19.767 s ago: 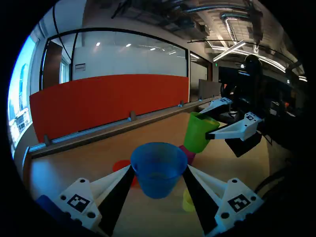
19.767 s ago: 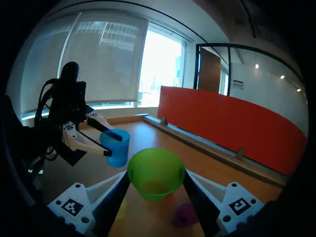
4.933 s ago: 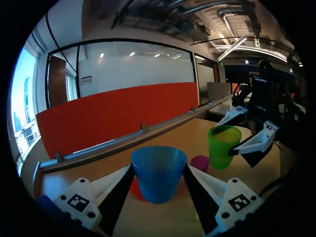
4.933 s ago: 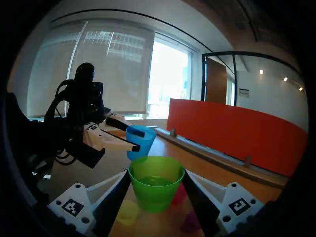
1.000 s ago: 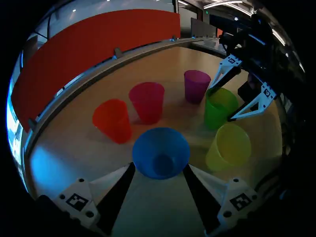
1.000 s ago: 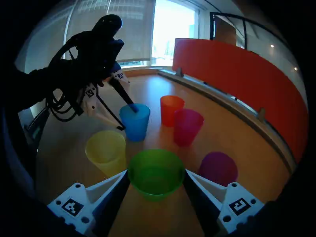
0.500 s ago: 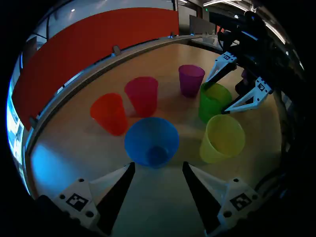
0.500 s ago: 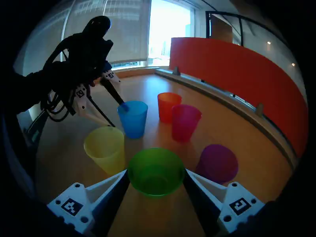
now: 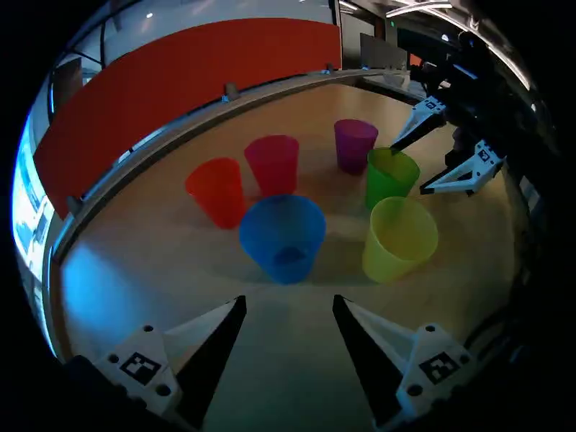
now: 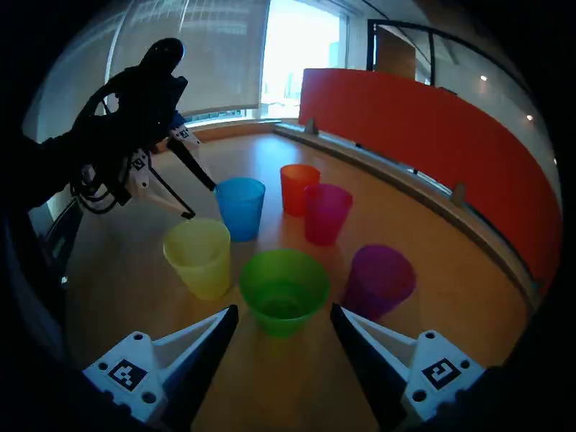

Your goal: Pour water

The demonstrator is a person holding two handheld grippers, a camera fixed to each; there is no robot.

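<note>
Left tongs (image 9: pixel 288 299) gape; wooden table (image 9: pixel 144 268), red partition (image 9: pixel 180 79).

Left tool (image 9: pixel 288 299) jaws spread wide; right tool (image 10: pixel 283 309) likewise; both pitched downward.

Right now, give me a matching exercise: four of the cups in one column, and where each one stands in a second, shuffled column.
1 blue cup
2 green cup
3 yellow cup
4 pink cup

A between the orange cup and the purple cup
B closest to the right hand-held gripper
C between the blue and green cups
D closest to the left hand-held gripper

Pairs: 1-D, 2-B, 3-C, 4-A.
</note>
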